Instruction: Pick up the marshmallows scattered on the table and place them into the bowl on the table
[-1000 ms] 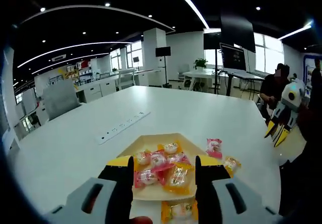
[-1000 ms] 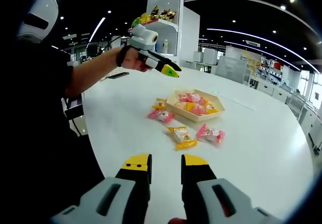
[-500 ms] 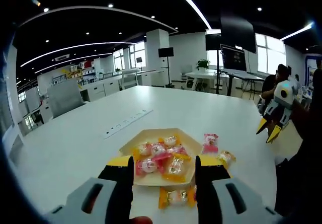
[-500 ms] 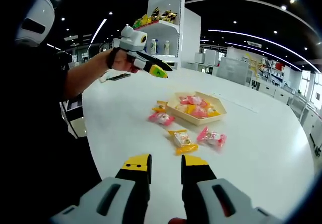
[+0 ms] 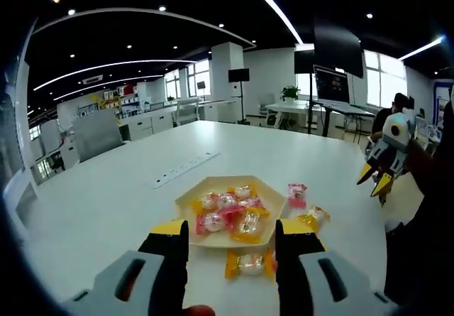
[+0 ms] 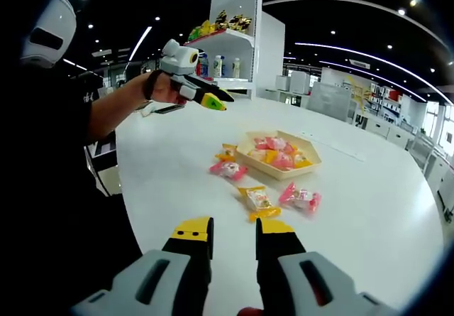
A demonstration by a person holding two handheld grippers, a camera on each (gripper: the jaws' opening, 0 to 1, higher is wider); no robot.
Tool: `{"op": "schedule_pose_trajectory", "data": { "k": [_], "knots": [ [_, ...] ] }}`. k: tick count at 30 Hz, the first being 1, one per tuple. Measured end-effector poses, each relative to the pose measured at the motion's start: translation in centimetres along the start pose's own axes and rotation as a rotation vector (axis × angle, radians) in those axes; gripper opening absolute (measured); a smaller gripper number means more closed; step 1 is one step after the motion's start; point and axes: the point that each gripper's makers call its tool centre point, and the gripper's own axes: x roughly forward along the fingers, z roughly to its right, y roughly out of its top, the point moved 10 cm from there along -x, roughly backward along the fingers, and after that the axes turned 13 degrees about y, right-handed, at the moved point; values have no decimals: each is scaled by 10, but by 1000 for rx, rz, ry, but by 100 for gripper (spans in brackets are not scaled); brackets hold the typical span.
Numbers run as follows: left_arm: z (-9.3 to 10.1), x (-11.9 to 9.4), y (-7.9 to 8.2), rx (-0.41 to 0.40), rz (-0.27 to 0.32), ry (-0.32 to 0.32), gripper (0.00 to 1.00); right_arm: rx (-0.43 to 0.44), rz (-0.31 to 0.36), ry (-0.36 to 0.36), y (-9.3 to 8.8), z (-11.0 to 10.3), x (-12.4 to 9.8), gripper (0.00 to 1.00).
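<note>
Left gripper [image 5: 230, 241] jaws apart, empty; orange-wrapped marshmallow [image 5: 248, 263] lies dead ahead between its tips, long axis crosswise, just short of the bowl [image 5: 186, 204]. Right gripper [image 6: 233, 236] also parted, empty, farther off.

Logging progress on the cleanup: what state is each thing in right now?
Bowl: on the table, holding several wrapped marshmallows.
Loose marshmallows: four on the table beside the bowl.
Left gripper: open, empty.
Right gripper: open, empty, back from the bowl.
</note>
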Motion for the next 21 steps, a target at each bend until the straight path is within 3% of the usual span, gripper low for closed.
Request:
{"op": "schedule_pose_trajectory", "data": {
  "k": [11, 21],
  "knots": [
    [-5, -14, -8, -6, 8, 17, 49, -3, 6, -2, 3, 3, 3, 25],
    [6, -32, -12, 6, 21, 18, 49, 2, 14, -9, 4, 7, 4, 25]
  ]
}}
